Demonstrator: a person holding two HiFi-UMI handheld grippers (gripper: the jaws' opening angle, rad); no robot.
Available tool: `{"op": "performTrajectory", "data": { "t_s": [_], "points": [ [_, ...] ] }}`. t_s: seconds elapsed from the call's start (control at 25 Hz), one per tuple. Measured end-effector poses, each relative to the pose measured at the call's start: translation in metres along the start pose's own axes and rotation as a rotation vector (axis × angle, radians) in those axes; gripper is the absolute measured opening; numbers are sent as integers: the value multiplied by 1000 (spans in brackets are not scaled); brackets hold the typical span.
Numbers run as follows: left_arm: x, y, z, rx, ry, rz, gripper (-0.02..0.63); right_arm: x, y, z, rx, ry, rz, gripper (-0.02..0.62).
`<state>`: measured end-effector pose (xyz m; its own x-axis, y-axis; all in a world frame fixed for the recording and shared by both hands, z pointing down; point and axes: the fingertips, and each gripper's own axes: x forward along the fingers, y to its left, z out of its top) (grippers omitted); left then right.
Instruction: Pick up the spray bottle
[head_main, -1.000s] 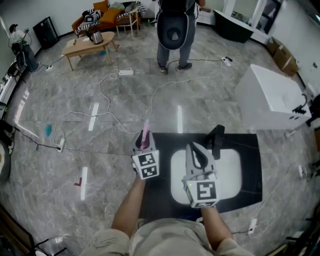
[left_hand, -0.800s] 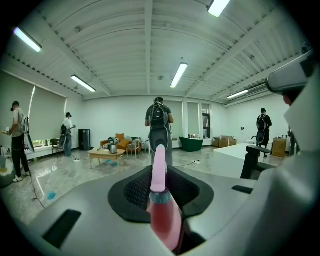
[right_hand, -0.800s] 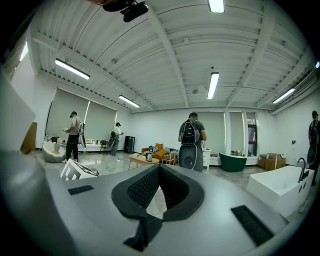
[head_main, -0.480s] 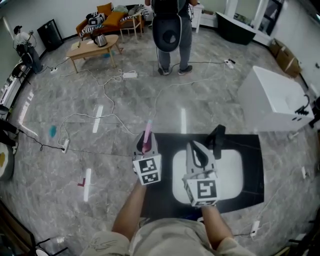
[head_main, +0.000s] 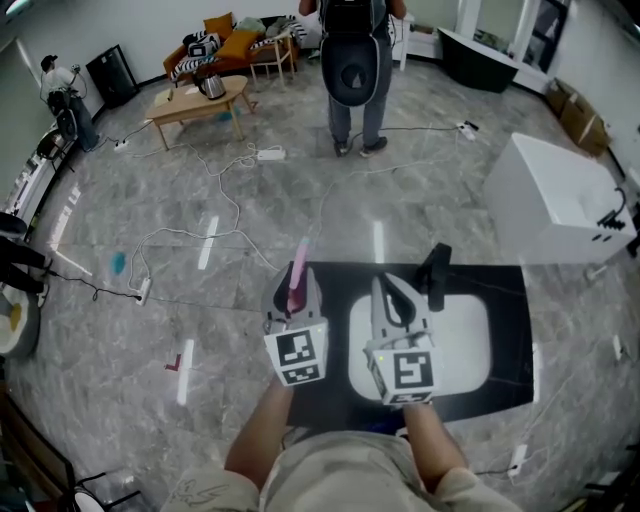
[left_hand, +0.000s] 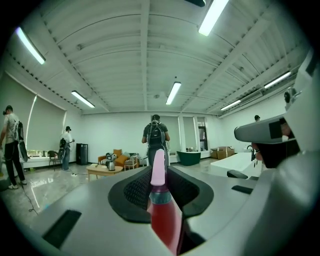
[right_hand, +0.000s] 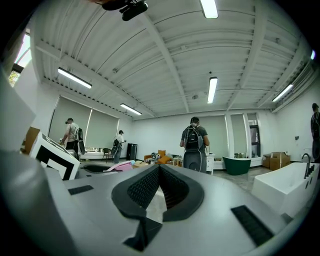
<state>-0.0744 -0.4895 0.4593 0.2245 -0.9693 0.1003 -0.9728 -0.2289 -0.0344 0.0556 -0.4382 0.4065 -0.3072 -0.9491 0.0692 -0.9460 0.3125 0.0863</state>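
Note:
The spray bottle (head_main: 297, 276) has a red body and a pale pink top. It sticks out forward between the jaws of my left gripper (head_main: 295, 292), which is shut on it and holds it in the air, left of the black counter (head_main: 505, 335). In the left gripper view the spray bottle (left_hand: 162, 215) fills the gap between the black pads (left_hand: 132, 192), and the left gripper (left_hand: 159, 176) points about level into the room. My right gripper (head_main: 387, 292) hovers over the white basin (head_main: 460, 340). In its own view the right gripper (right_hand: 160, 170) holds nothing and its tips meet.
A black faucet (head_main: 435, 270) stands at the basin's far edge. A person with a backpack (head_main: 355, 70) stands on the grey floor ahead. Cables (head_main: 225, 235) trail across the floor. A white bathtub (head_main: 555, 205) is at the right, a wooden coffee table (head_main: 200, 100) far left.
My left gripper has lifted with the spray bottle still in its jaws. The right gripper has hardly moved. The head view has tipped a little, so the room sits lower in the picture.

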Motion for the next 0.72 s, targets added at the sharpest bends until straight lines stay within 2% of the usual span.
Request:
{"op": "performTrajectory", "data": {
  "t_s": [0.4, 0.6, 0.72],
  "points": [
    [-50, -16, 37, 6, -54, 23, 94, -18, 2, 9, 9, -35, 25, 3],
    [-68, -21, 43, 8, -74, 37, 94, -25, 8, 7, 4, -37, 45, 3],
    [-74, -23, 41, -17, -85, 44, 94, -27, 10, 5, 2, -40, 52, 3]
  ]
}}
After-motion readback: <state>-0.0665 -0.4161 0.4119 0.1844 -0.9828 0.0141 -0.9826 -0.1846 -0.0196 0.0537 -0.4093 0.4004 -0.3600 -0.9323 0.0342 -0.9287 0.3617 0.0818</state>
